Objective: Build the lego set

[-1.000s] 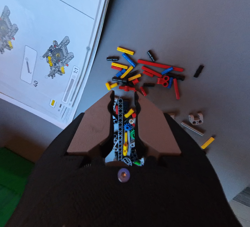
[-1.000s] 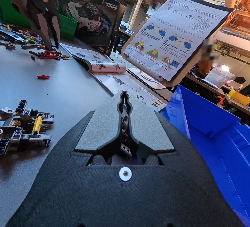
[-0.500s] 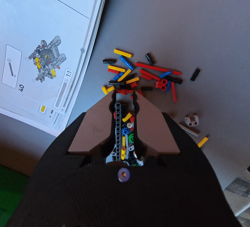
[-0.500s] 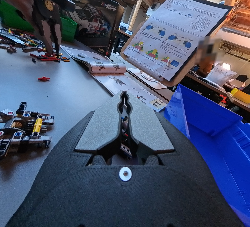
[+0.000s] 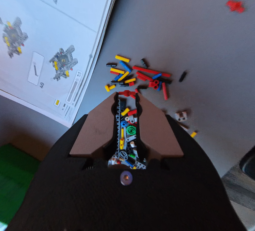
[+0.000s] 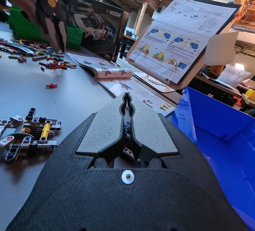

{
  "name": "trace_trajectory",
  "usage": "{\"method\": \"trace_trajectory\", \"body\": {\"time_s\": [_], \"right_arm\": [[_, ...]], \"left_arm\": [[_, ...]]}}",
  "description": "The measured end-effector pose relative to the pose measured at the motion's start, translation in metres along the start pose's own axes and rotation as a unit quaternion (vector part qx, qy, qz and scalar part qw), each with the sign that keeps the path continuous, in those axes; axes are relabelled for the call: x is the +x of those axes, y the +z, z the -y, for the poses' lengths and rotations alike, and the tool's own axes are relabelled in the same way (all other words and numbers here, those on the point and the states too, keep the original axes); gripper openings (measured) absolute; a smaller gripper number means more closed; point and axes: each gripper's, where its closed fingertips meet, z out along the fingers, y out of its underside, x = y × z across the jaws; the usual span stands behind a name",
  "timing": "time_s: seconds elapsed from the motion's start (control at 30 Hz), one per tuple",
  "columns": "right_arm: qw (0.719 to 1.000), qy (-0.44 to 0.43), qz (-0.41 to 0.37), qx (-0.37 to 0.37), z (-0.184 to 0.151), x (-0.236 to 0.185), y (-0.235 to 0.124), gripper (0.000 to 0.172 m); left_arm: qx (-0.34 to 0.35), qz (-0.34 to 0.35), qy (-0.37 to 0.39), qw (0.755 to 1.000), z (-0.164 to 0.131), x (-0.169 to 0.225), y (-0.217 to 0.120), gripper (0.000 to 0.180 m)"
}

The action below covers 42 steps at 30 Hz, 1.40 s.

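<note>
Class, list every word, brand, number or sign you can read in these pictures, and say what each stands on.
I do not copy out writing; it stands on these:
Black car-model box: white brand lettering, legible.
Open instruction booklet: step numbers, blurred.
Sheet on the wooden stand: headings legible, paragraphs too small.

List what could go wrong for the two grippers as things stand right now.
1. The left gripper holds a small red axle piece only at its fingertips, raised above the scattered pins; it might slip and drop among them.
2. The right gripper, shut on nothing, sits close to the blue bin and the built assembly; a careless swing could knock either.
</note>
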Motion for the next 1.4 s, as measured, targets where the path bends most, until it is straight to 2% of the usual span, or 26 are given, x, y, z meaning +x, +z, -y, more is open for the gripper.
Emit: {"method": "trace_trajectory", "body": {"time_s": [0.13,0.23,0.3,0.33,0.4,0.43,0.47,0.5,0.53,0.6,0.67,0.7,0.93,1.07,1.17,1.2,1.23,1.27,1.4], "right_arm": [[1.000,0.010,0.029,-0.006,-0.001,-0.009,0.007,0.000],[0.998,0.022,0.058,-0.007,0.001,-0.020,0.009,0.000],[0.998,0.030,0.062,-0.002,0.006,-0.022,0.006,0.000],[0.998,0.035,0.058,0.007,0.011,-0.021,0.003,0.000],[0.998,0.047,0.037,0.024,0.019,-0.014,-0.004,0.000],[0.998,0.050,0.024,0.035,0.023,-0.010,-0.009,0.000],[0.998,0.052,0.013,0.043,0.025,-0.006,-0.014,0.000],[0.998,0.052,0.001,0.043,0.025,-0.004,-0.018,0.000],[0.998,0.050,-0.008,0.040,0.024,-0.003,-0.023,0.000],[0.998,0.042,-0.016,0.045,0.027,-0.007,-0.036,0.000],[0.998,0.031,-0.011,0.052,0.030,-0.019,-0.049,0.000],[0.999,0.024,-0.005,0.048,0.030,-0.027,-0.054,0.000],[0.998,-0.045,0.037,-0.013,0.016,-0.071,-0.062,0.000],[0.987,0.000,0.142,-0.068,0.010,-0.111,-0.061,0.000],[0.972,0.010,0.200,-0.122,0.002,-0.140,-0.066,0.000],[0.968,0.010,0.204,-0.144,-0.002,-0.144,-0.067,0.004],[0.967,0.017,0.191,-0.165,-0.006,-0.145,-0.065,0.033],[0.966,0.029,0.180,-0.183,-0.009,-0.146,-0.063,0.050],[0.957,0.046,0.172,-0.231,-0.023,-0.157,-0.056,0.056]], "left_arm": [[0.037,-0.001,0.053,0.998,0.050,0.050,-0.023,0.021],[0.081,-0.058,0.075,0.992,0.103,0.133,-0.017,0.022],[0.106,-0.092,0.104,0.985,0.132,0.199,-0.002,0.022],[0.102,-0.075,0.129,0.984,0.139,0.218,0.013,0.022],[0.050,-0.044,0.163,0.984,0.133,0.239,0.053,0.022],[0.039,-0.055,0.160,0.985,0.131,0.248,0.066,0.022],[0.101,-0.090,0.134,0.982,0.149,0.262,0.059,0.022],[0.104,-0.098,0.113,0.983,0.151,0.265,0.056,0.022],[0.096,-0.075,0.106,0.987,0.151,0.260,0.056,0.022],[0.112,-0.037,0.126,0.985,0.153,0.258,0.053,0.022],[0.087,-0.022,0.120,0.989,0.144,0.257,0.061,0.022],[0.078,-0.022,0.117,0.990,0.140,0.259,0.066,0.022],[0.131,-0.036,0.113,0.984,0.140,0.264,0.064,0.028],[0.144,-0.054,0.101,0.983,0.134,0.260,0.063,0.045],[0.164,-0.056,0.106,0.979,0.131,0.259,0.062,0.045],[0.173,-0.055,0.106,0.978,0.131,0.258,0.062,0.046],[0.182,-0.057,0.103,0.976,0.131,0.258,0.062,0.045],[0.191,-0.063,0.100,0.974,0.132,0.259,0.062,0.045],[0.212,-0.102,0.088,0.968,0.133,0.257,0.062,0.044]]}}
